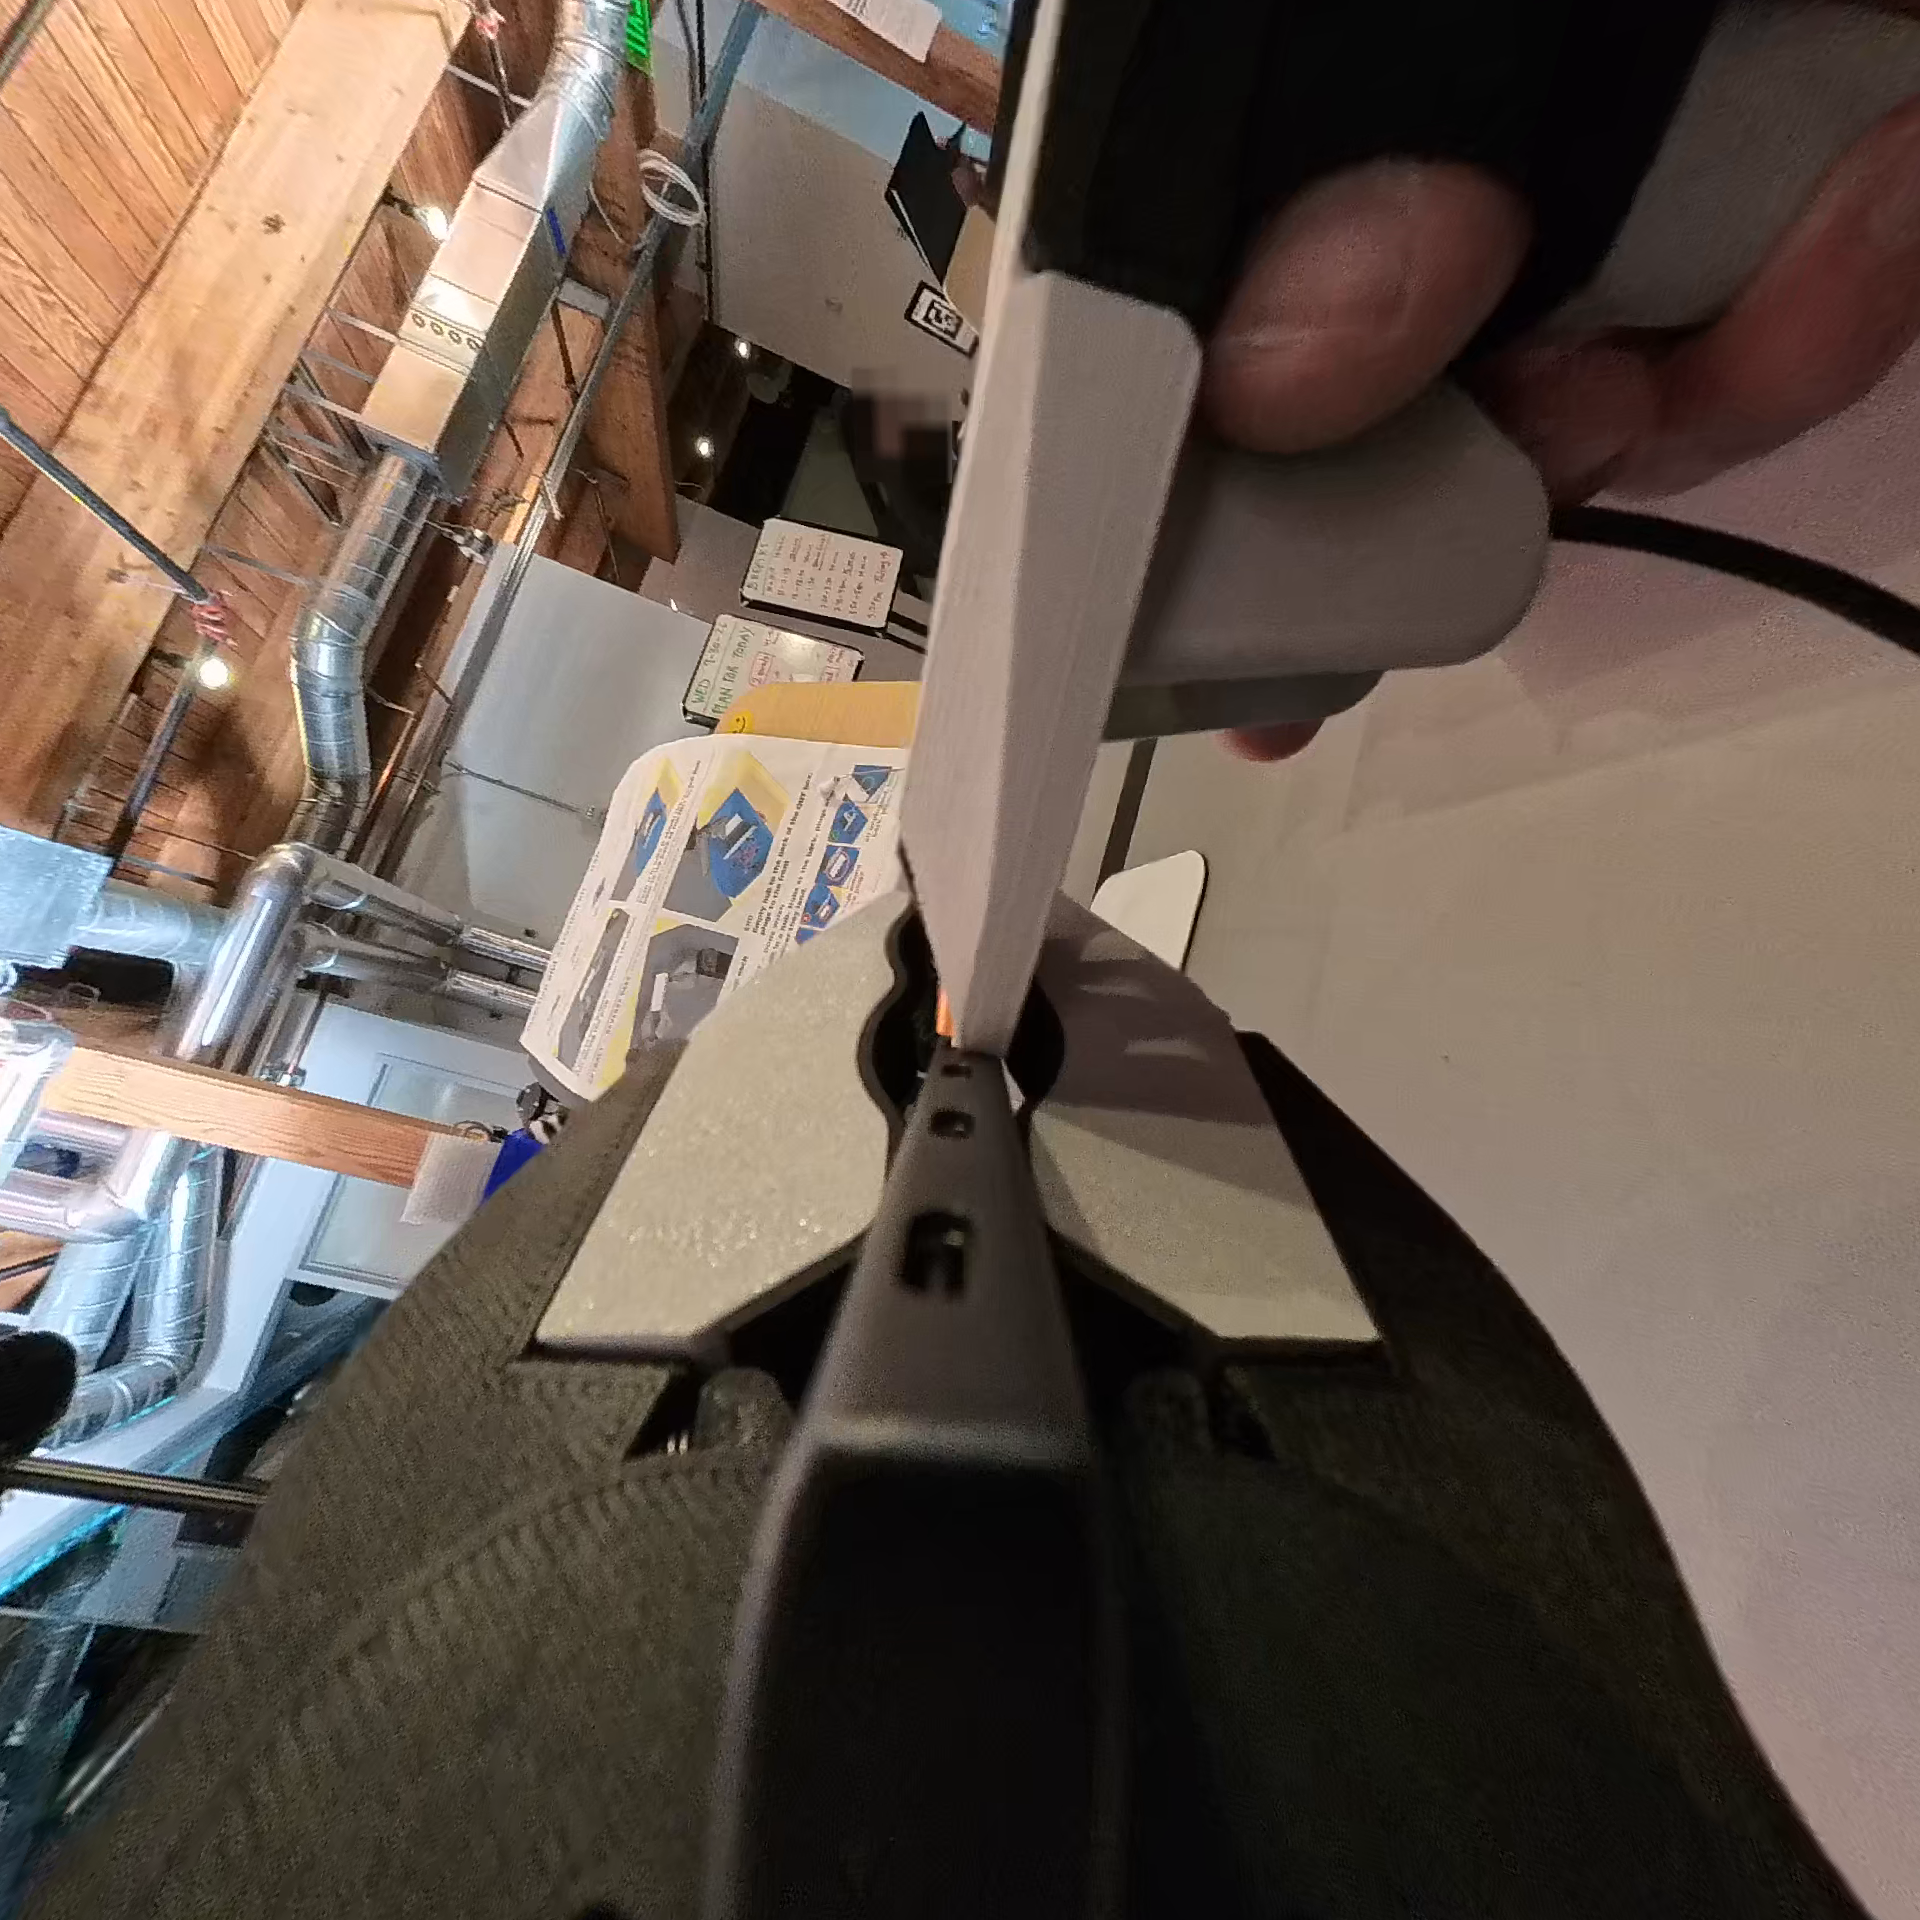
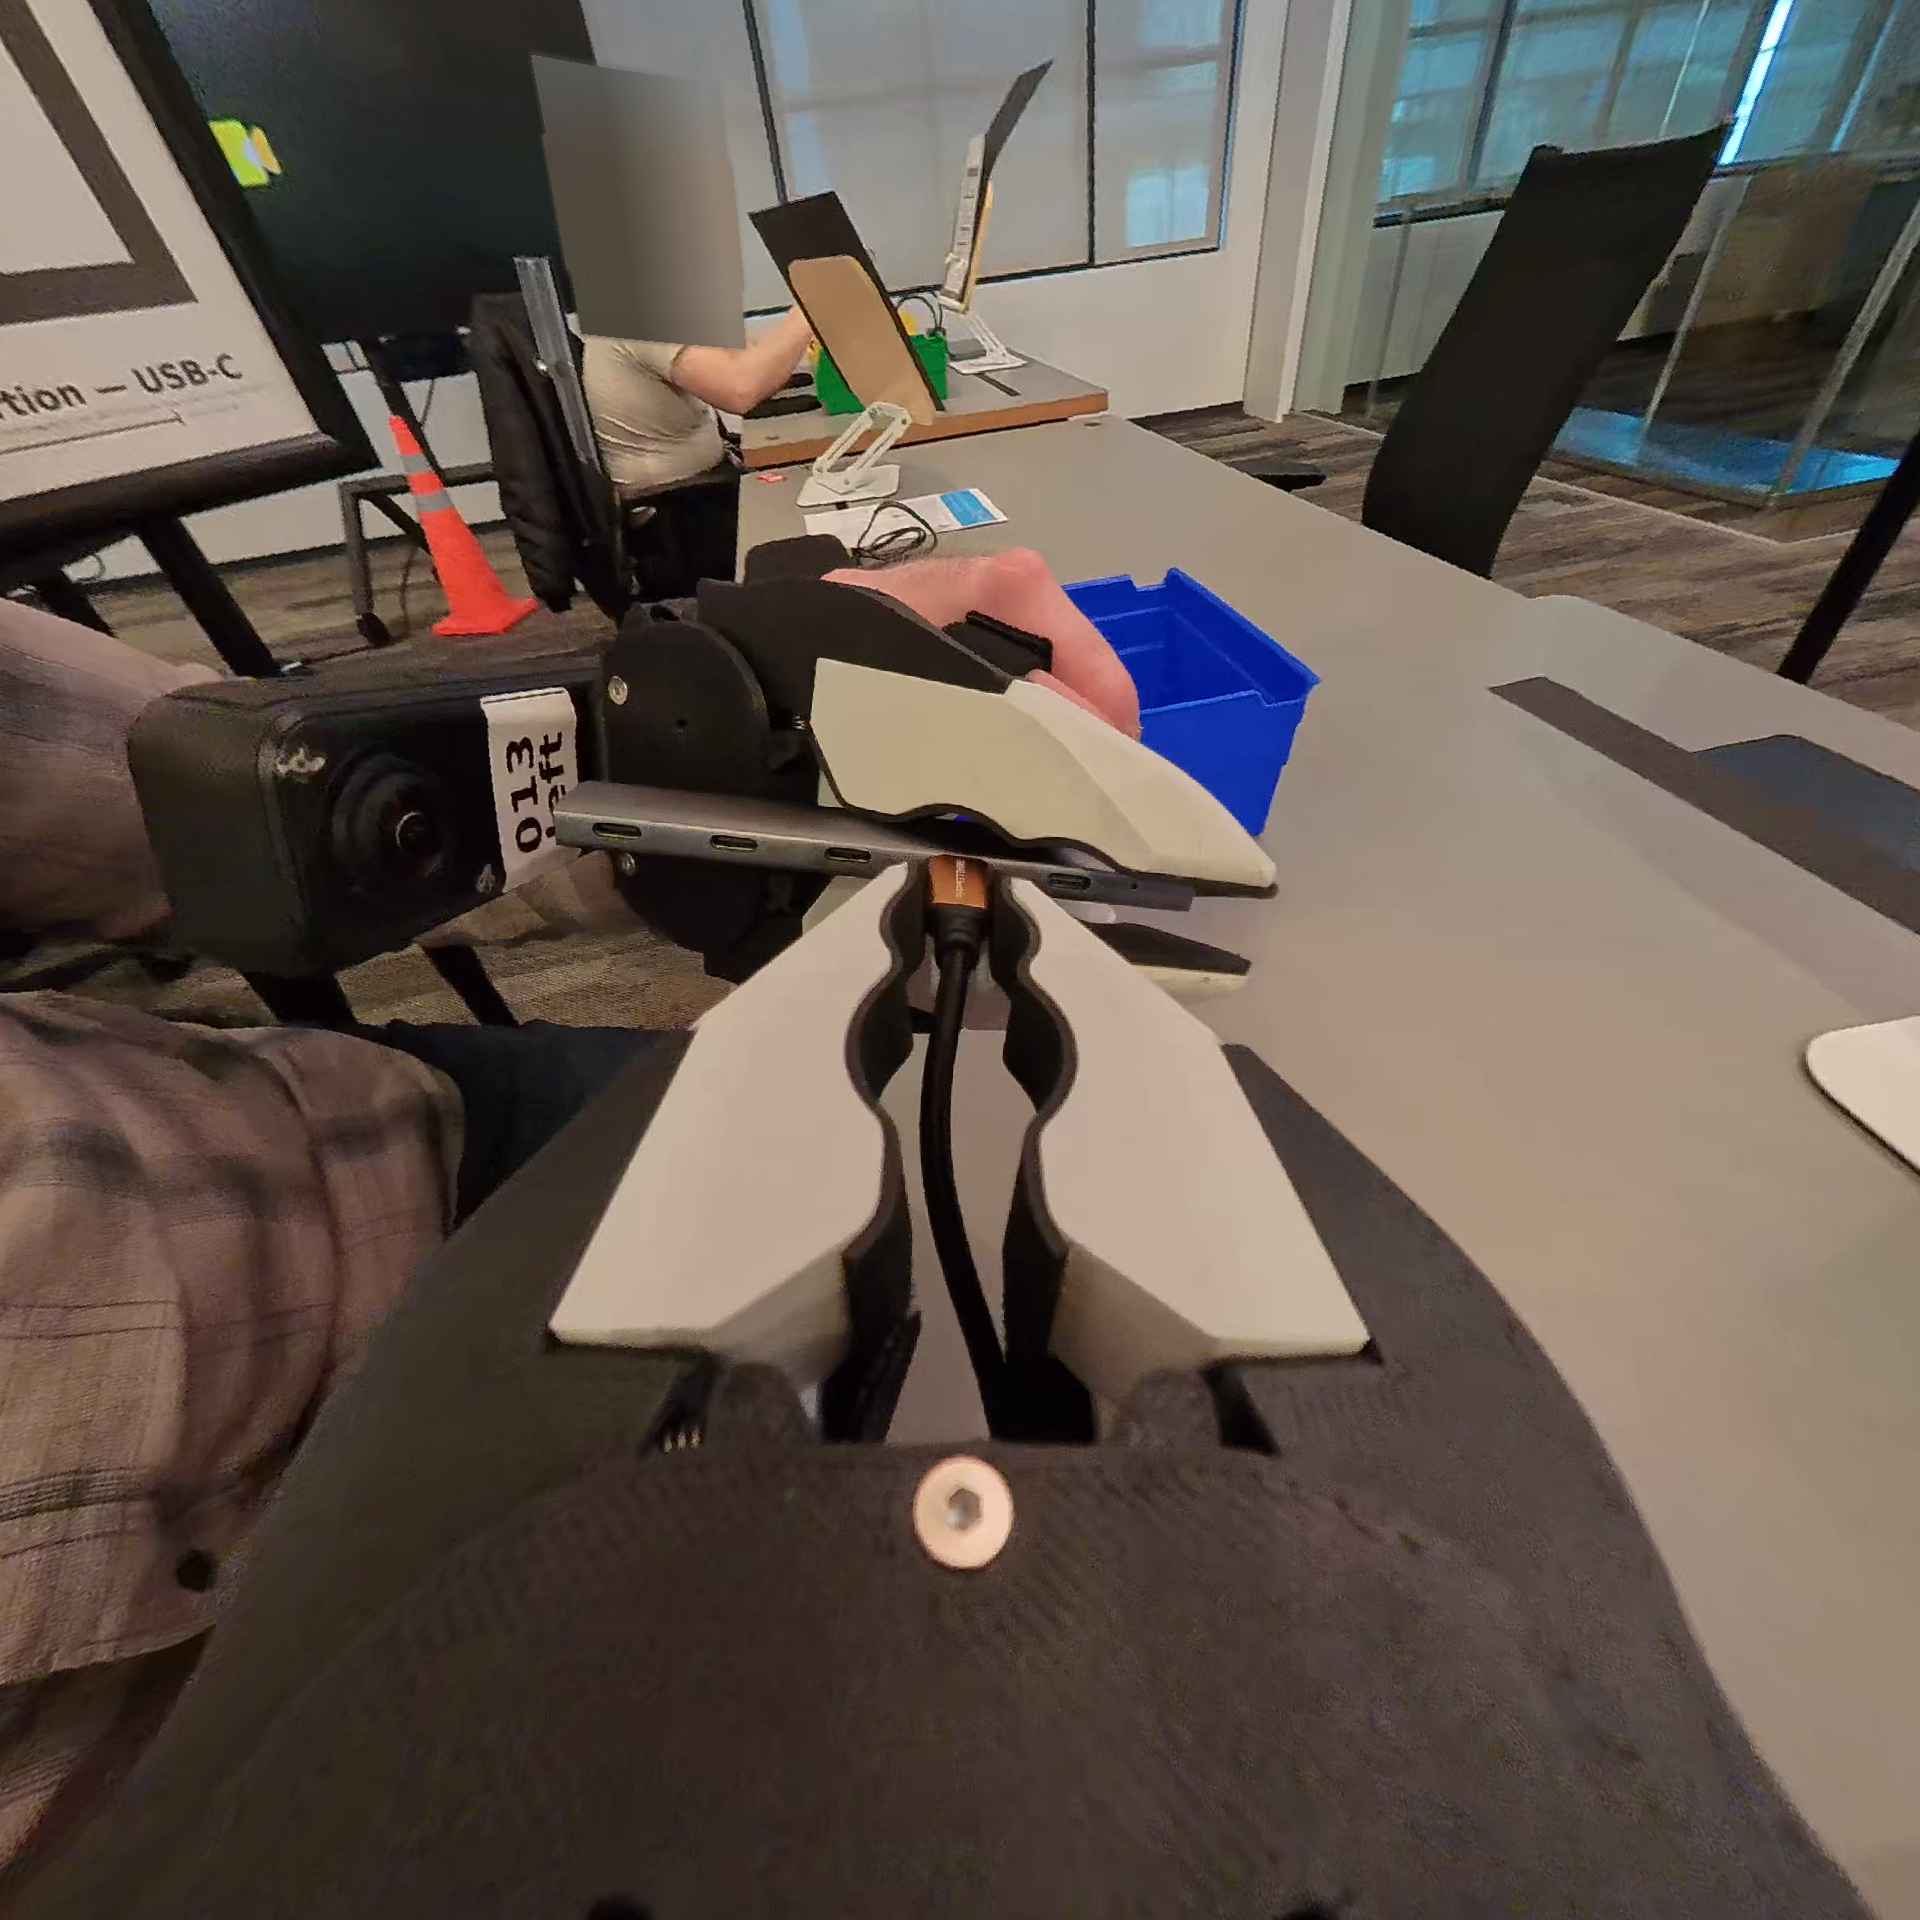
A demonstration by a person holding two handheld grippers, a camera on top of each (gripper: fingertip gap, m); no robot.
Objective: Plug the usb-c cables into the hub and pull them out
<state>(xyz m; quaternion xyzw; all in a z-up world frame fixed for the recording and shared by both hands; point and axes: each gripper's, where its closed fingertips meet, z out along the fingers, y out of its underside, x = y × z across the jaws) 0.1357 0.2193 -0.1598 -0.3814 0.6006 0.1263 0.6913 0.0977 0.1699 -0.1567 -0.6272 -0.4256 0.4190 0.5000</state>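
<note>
In the right wrist view, at the far left, a plaid sleeve (image 2: 177, 1195) is cut off by the frame edge, and beside it sits the black wide-angle camera block (image 2: 343, 810) with a white sticker, mounted behind the left gripper (image 2: 1242, 909). That gripper lies on its side above the edge of the grey bench (image 2: 1455, 1039), its pale fingers pressed onto the flat faces of the slim dark-grey metal hub (image 2: 790, 831), which it holds level with a row of oval ports facing the camera; the lower finger is mostly hidden under the hub. A person's hand (image 2: 997, 613) wraps the gripper body from behind. In the middle, the right gripper (image 2: 954, 904) points straight at the hub, its white fingers pinching the copper-coloured plug (image 2: 958, 883) of the black usb-c cable (image 2: 951, 1122), whose tip meets the hub's edge; how deep it sits cannot be made out. The cable runs back between the fingers. To the right stands a blue plastic bin (image 2: 1195, 675) on the bench. In the left wrist view the hub (image 1: 956, 1195) runs edge-on between its own fingers (image 1: 769, 1122), and the right gripper's finger (image 1: 1039, 644) crosses in front, blurred, hiding the plug but for an orange sliver.
</note>
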